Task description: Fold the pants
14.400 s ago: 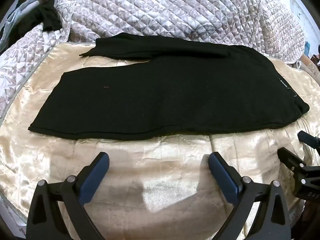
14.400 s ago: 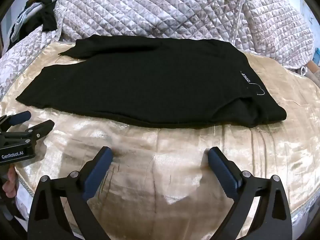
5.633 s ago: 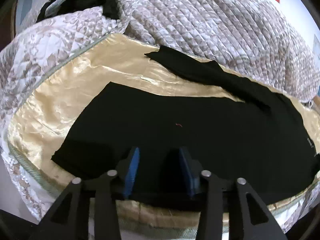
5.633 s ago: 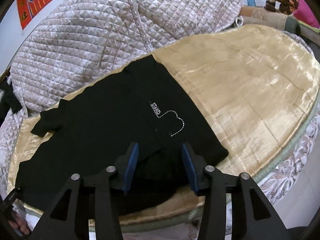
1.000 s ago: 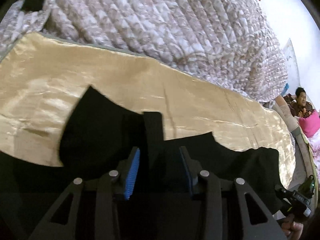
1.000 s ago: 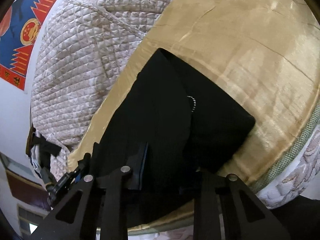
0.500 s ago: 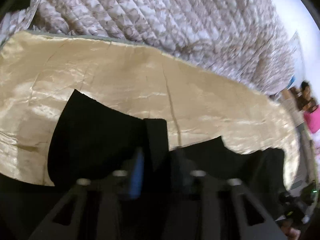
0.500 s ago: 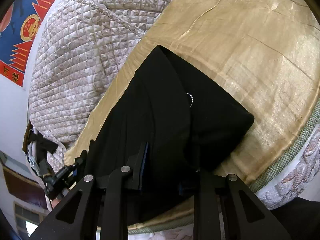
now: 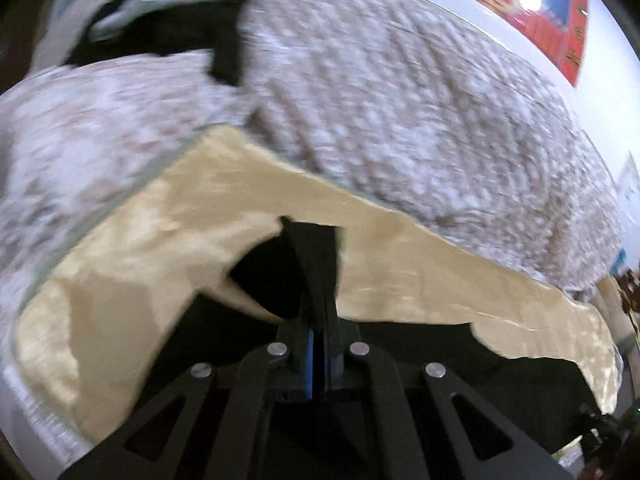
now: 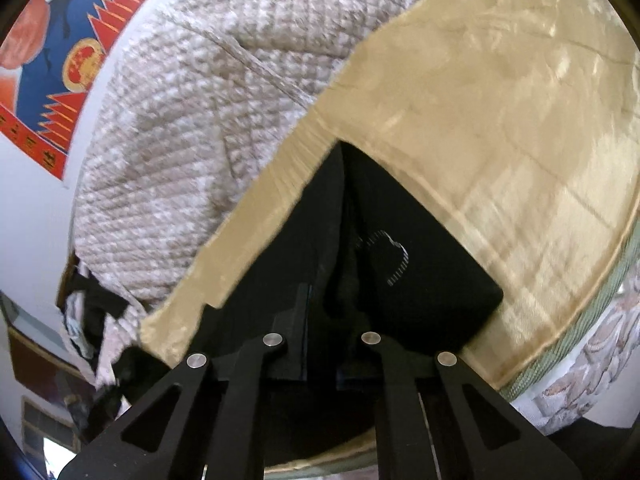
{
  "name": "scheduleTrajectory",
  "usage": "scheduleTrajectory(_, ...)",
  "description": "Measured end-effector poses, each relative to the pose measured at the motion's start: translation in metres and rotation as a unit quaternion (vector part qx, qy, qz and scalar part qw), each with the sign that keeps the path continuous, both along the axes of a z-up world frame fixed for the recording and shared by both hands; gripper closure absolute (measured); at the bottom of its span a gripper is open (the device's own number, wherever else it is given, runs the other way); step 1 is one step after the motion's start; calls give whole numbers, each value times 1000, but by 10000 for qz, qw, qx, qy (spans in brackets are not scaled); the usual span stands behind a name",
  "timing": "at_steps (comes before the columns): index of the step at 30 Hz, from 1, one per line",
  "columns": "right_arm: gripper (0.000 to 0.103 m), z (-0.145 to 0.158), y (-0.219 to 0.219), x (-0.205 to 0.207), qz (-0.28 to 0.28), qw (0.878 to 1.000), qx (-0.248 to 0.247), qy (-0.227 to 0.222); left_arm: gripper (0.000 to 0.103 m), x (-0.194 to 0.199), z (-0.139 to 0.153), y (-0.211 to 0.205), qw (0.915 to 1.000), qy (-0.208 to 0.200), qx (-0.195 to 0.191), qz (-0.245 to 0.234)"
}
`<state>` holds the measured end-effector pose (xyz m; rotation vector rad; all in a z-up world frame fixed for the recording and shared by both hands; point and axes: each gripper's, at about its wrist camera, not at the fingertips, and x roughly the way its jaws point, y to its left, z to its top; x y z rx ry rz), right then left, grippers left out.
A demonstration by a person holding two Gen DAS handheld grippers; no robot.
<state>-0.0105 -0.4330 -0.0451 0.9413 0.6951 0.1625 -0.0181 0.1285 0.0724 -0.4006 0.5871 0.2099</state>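
Left gripper [image 9: 318, 364] is pinching a hem strip of the pants [image 9: 400, 360], jaws just closing fully; right gripper [image 10: 322, 344] is clamping the waist end, jaws closing too. Soft, light, floppy knit: hold both edges. Pants are lying on the gold cover [image 9: 160, 248], now bunched and lifted versus flat 14 s ago.

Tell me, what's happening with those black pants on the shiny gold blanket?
A person is folding the soft black pants on the shiny gold satin blanket, with handheld tongs in each hand. The left tongs have just been closing and now pinch a strip of the black fabric, lifting it off the blanket. The right tongs have also just closed on the pants near the end with the white stitched design. A puffy quilted grey-white comforter is piled behind.
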Motion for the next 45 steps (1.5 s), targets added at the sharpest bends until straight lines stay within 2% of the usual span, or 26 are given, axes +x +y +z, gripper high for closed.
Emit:
scheduleTrajectory(3, 96, 7, -4, -5, -72, 9999, 36, -147, 99, -26, -21, 20, 9989, 236, -98, 390)
scheduleTrajectory(7, 96, -9, -6, -7, -146, 9995, -131, 264, 99, -38, -62, 29, 9951, 769, -366, 512)
scheduleTrajectory(9, 96, -19, -8, -6, -145, 9987, -129, 474, 99, -41, -71, 28, 9945, 837, -367, 505)
scheduleTrajectory(14, 96, -15, -8, -8, -83, 9985, -302, 441, 99, -50, -65, 22, 9964, 676, -285, 415)
scheduleTrajectory(17, 96, -7, -7, -11, -83, 9989, -384, 241, 99, -48, -74, 21, 9953, 838, -203, 431)
scheduleTrajectory(19, 95, -13, -5, -7, -88, 9977, -516, 424, 99, -50, -75, 22, 9956, 817, -205, 414)
scheduleTrajectory(21, 95, -21, -7, -8, -119, 9974, -439, 550, 99, -52, -73, 20, 9960, 786, -144, 401)
scheduleTrajectory(24, 95, -15, -5, -12, -152, 9976, -549, 388, 99, -54, -73, 16, 9964, 752, -31, 383)
scheduleTrajectory(27, 94, -14, -1, -12, -107, 9962, -750, 432, 98, -58, -73, 17, 9963, 743, 42, 433)
scheduleTrajectory(29, 90, -16, -2, -13, -111, 9945, -889, 536, 94, -62, -68, 22, 9947, 723, 250, 687)
scheduleTrajectory(32, 73, 3, -6, -27, -533, 9857, -1522, 481, 94, -74, -60, 34, 9866, 749, 623, 1309)
scheduleTrajectory(34, 73, 22, -12, -41, -986, 9734, -2038, 359, 94, -84, -52, 42, 9811, 660, 719, 1668)
scheduleTrajectory(35, 73, 27, -14, -44, -1075, 9723, -2059, 270, 94, -89, -48, 44, 9809, 564, 699, 1726)
scheduleTrajectory(37, 73, 41, -11, -49, -1061, 9688, -2241, 36, 94, -89, -39, 37, 9851, 367, 688, 1534)
scheduleTrajectory(39, 73, 50, 6, -48, -732, 9631, -2580, -237, 94, -81, -32, 21, 9919, 216, 707, 1037)
scheduleTrajectory(41, 73, 51, 32, -41, -274, 9558, -2913, -290, 94, -69, -31, 1, 9972, 134, 609, 406)
scheduleTrajectory(43, 73, 44, 55, -32, 227, 9523, -3025, -324, 92, -52, -38, -18, 9982, 251, 517, -193)
scheduleTrajectory(45, 67, 29, 67, -22, 579, 9473, -3151, -19, 92, -30, -53, -28, 9954, 653, 528, -459)
